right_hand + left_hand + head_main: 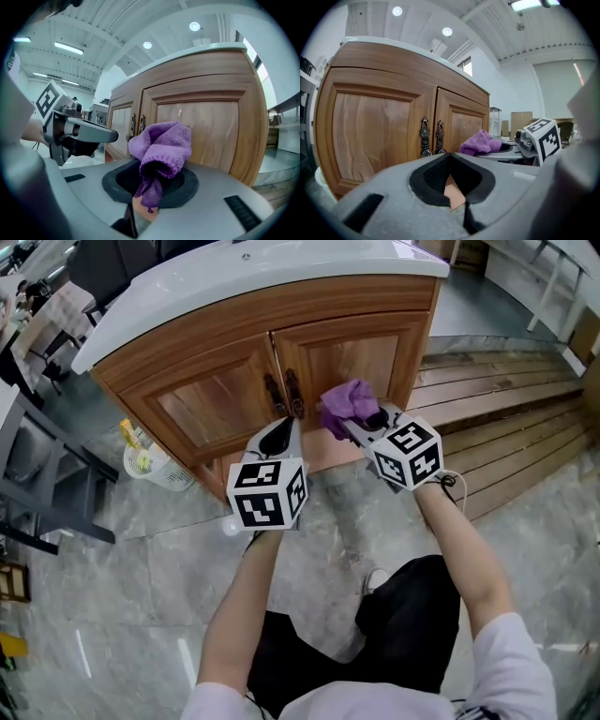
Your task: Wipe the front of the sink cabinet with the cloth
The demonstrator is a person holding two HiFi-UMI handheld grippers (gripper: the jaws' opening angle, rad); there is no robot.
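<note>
Cloth (pixel 161 150), purple and bunched, sits clamped in the jaws of the right hand-held gripper (pixel 151 182), its loose fold pushed forward so the soft part would meet the wood first. It is close to the right door (pixel 361 357) of the cabinet (pixel 234 324), though I cannot tell if it touches. The left hand-held gripper (pixel 279 435), jaws together and empty, hangs near the handles (pixel 284 395), likely kept out of the wiping path.

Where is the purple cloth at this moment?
In the head view, the purple terry cloth is clamped in the right gripper, before the wooden cabinet's right door, right of the dark metal handles.
</note>
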